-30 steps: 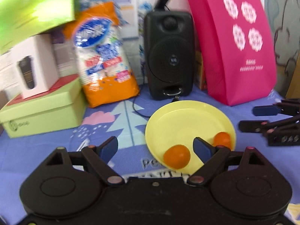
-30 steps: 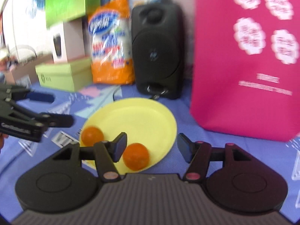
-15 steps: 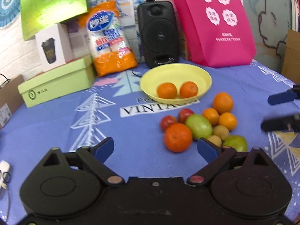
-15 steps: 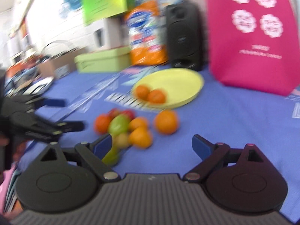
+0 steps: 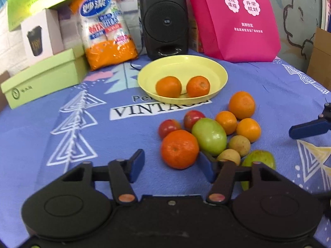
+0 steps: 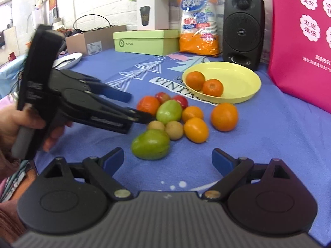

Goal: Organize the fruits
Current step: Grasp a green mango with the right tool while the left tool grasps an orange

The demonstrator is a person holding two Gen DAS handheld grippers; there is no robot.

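In the left wrist view, the big orange [image 5: 179,149] lies just ahead of the left gripper [image 5: 171,166], jaws spread, empty; plate [image 5: 219,70] farther off. In the right wrist view, the right gripper [image 6: 168,161] is spread, empty; the green fruit [image 6: 150,144] is nearest, probably slightly left of centre.

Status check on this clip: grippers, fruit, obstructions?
Left gripper open, empty; right gripper open, empty. Two oranges in yellow plate; fruit pile on cloth. Nothing blocking.
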